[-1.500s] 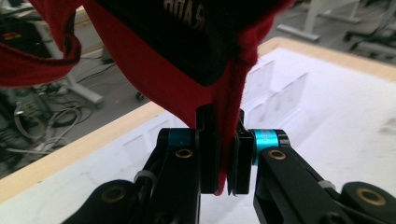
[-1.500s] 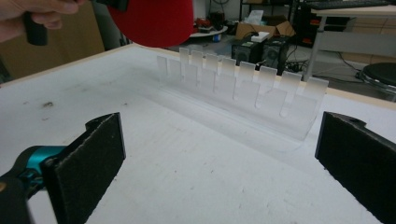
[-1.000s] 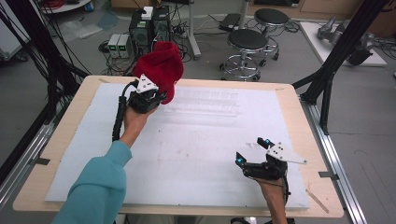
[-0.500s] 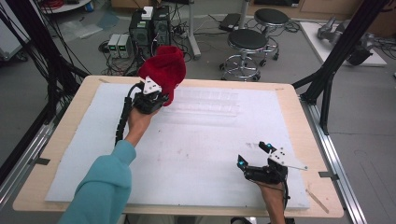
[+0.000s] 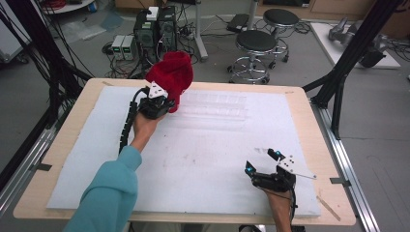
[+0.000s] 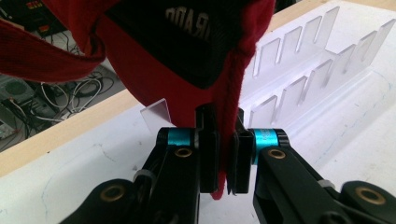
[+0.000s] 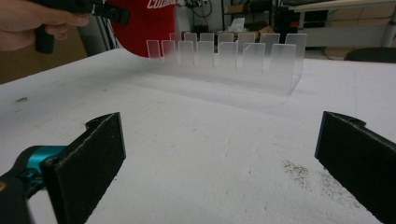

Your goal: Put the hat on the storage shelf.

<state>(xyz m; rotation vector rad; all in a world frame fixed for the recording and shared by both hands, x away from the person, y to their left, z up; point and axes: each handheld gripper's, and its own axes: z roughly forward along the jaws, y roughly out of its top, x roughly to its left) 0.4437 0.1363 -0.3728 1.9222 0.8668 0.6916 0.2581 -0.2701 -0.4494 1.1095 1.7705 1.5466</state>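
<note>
White padding covers the wooden counter (image 5: 300, 104), with stools and cables on the floor behind it. A red cap (image 5: 171, 72) hangs in the air over the far left part, its round top up and its opening facing down. The left tool (image 6: 223, 154) is pressed together on the cap's edge, held up by a hand (image 5: 144, 126) in a teal sleeve. White letters on the cap are cut off. Just beside it lies a clear slotted rack (image 7: 229, 60). The right tool (image 5: 263, 162) rests spread wide near the front right.
</note>
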